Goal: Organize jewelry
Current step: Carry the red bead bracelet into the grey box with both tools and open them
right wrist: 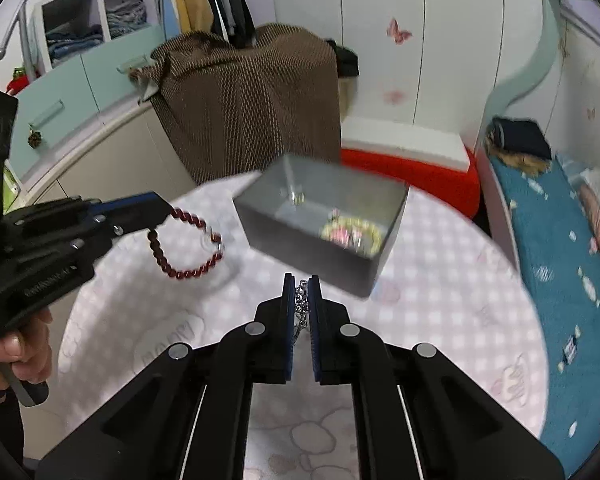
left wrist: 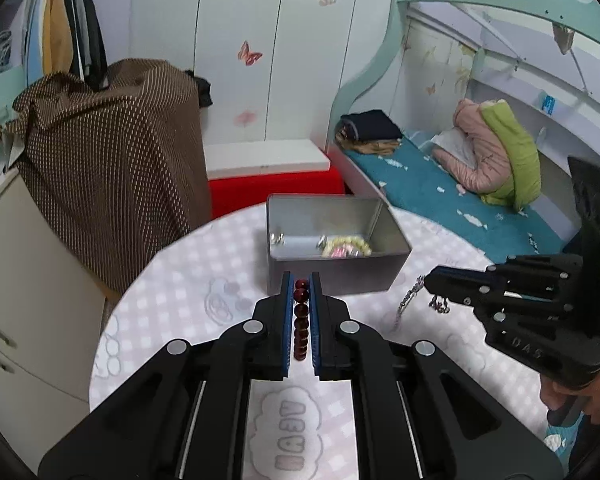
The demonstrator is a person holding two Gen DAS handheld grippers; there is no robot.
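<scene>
My left gripper (left wrist: 301,286) is shut on a dark red bead bracelet (left wrist: 301,320), held above the table just short of an open grey metal box (left wrist: 380,276). In the right wrist view the bracelet (right wrist: 188,270) hangs as a loop from the left gripper (right wrist: 162,210). My right gripper (right wrist: 301,284) is shut on a silver chain (right wrist: 301,306); in the left wrist view the chain (left wrist: 408,300) dangles from the right gripper (left wrist: 430,282), right of the box. The box (right wrist: 292,236) holds a pale yellow bead bracelet (left wrist: 346,246) and a small silver piece (left wrist: 277,238).
The round table has a pink-and-white checked cloth (left wrist: 172,300). Behind it stand a brown dotted cloth over furniture (left wrist: 112,168), a red seat (left wrist: 276,188) and a bed with a teal cover (left wrist: 440,196). A cream cabinet (left wrist: 24,292) is at the left.
</scene>
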